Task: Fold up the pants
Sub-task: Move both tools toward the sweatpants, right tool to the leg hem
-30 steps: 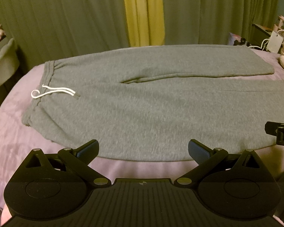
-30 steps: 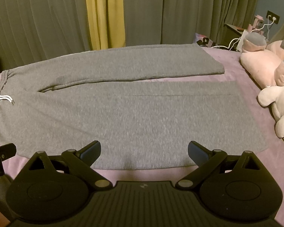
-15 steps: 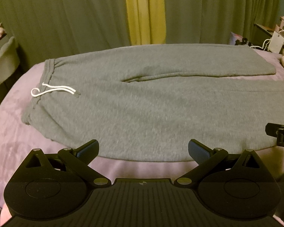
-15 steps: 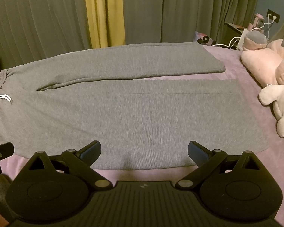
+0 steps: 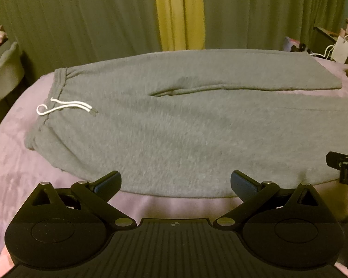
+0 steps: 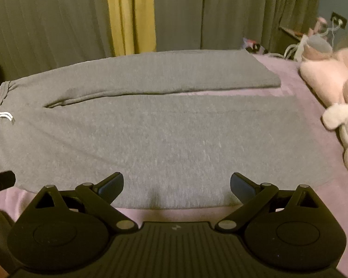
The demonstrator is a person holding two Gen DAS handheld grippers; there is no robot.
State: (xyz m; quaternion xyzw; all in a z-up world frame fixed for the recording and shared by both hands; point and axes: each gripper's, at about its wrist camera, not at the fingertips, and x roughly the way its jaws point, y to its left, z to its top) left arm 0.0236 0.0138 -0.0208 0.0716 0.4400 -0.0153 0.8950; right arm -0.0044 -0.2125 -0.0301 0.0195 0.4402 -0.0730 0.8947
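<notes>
Grey sweatpants [image 5: 174, 127] lie flat across a purple bed [image 5: 9, 162], waistband at the left with a white drawstring [image 5: 65, 107], both legs stretched to the right. In the right wrist view the pants [image 6: 174, 134] fill the middle, leg ends at the right. My left gripper [image 5: 175, 181] is open and empty, just above the near edge of the near leg, toward the waist end. My right gripper [image 6: 176, 184] is open and empty, above the same near edge, further toward the leg ends. Each gripper's edge shows in the other's view.
Pink and white plush toys [image 6: 336, 97] lie on the bed past the leg ends at the right. Dark green curtains with a yellow strip [image 5: 178, 14] hang behind the bed. A nightstand with cables [image 5: 336, 44] stands at the far right. A chair [image 5: 2, 74] stands at the far left.
Both grippers have edged slightly forward and lower toward the near edge of the pants. The pants have not moved, and both grippers stay open.
</notes>
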